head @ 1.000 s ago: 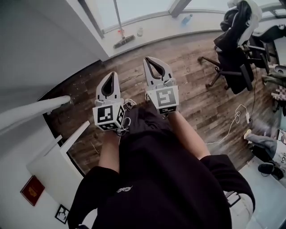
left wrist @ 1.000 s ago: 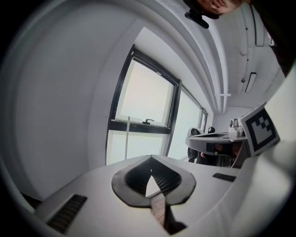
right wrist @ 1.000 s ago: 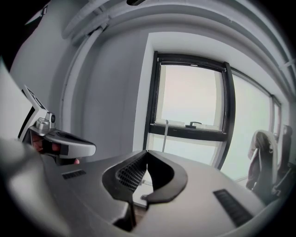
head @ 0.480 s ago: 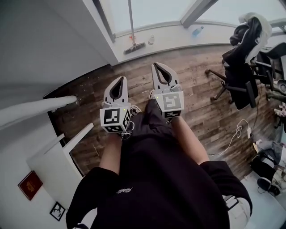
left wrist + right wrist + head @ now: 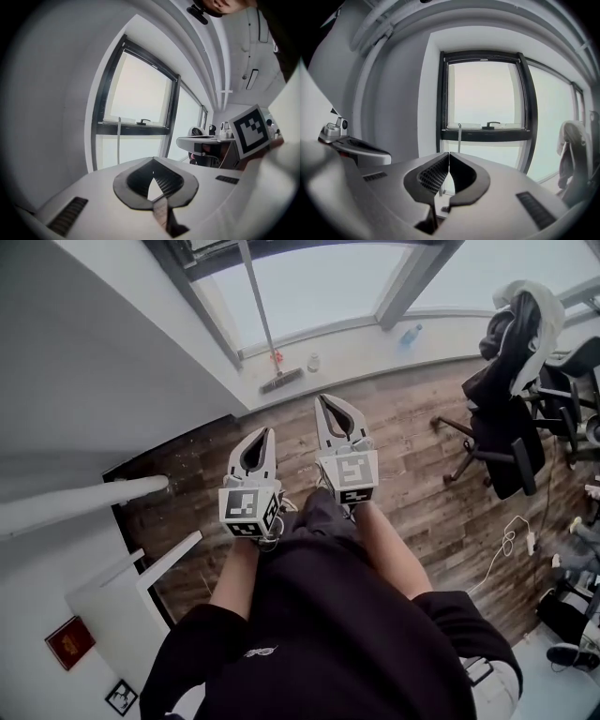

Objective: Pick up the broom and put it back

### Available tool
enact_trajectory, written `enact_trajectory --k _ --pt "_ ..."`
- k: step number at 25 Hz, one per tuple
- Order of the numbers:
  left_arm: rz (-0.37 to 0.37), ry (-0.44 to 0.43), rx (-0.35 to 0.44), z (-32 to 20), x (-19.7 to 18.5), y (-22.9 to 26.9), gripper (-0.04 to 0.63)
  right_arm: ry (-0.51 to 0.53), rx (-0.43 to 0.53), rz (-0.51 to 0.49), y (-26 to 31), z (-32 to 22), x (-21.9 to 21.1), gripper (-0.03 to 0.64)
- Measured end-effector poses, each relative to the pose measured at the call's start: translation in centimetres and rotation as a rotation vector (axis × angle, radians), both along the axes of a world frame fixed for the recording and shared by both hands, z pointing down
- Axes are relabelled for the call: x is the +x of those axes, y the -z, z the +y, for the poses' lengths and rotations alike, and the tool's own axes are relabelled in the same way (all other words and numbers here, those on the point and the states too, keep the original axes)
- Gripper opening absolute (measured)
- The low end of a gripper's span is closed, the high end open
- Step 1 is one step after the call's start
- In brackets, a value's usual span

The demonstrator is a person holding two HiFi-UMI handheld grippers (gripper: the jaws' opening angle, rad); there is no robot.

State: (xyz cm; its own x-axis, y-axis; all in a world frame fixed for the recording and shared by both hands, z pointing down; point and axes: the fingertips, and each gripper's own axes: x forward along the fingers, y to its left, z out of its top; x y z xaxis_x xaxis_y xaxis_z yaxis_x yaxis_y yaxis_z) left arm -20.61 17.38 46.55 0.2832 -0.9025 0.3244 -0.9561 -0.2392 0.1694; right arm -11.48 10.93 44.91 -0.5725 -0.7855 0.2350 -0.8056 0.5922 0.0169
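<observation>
Nearer broom (image 5: 265,326); left hand-held gripper (image 5: 263,433), right hand-held gripper (image 5: 326,401) forward side by side, jaws together, empty.

Daylight poured through the window (image 5: 309,287) at my twelve o'clock, blown out to white; both gripper views curved strongly and went black at their edges.

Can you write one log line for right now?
left gripper: shut, empty | right gripper: shut, empty | broom: leaning at window, untouched, ahead of both | step: pickup not yet done
</observation>
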Motion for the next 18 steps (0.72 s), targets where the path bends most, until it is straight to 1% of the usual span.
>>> enact_trajectory --k 3,7,10,13,18 --pt "-0.013 -0.009 -0.010 -2.1 1.5 0.3 0.000 -0.014 0.002 -0.043 0.7 -2.7 1.4 0.023" --pt "-0.033 0.008 -0.032 -3.9 3.1 -0.1 0.000 -0.012 0.022 -0.077 1.0 -5.3 3.0 0.023" --pt "-0.045 0.013 -0.055 -4.5 3.3 -0.8 0.000 -0.016 -0.003 -0.092 0.0 -6.0 3.6 0.023" --pt "-0.051 0.013 -0.074 -5.8 2.9 -1.2 0.000 -0.015 -0.023 -0.089 -0.9 -7.0 3.5 0.023" --pt "-0.050 0.015 -0.078 -9.2 2.3 -2.3 0.000 -0.006 -0.049 -0.061 -2.8 -10.1 2.8 0.023"
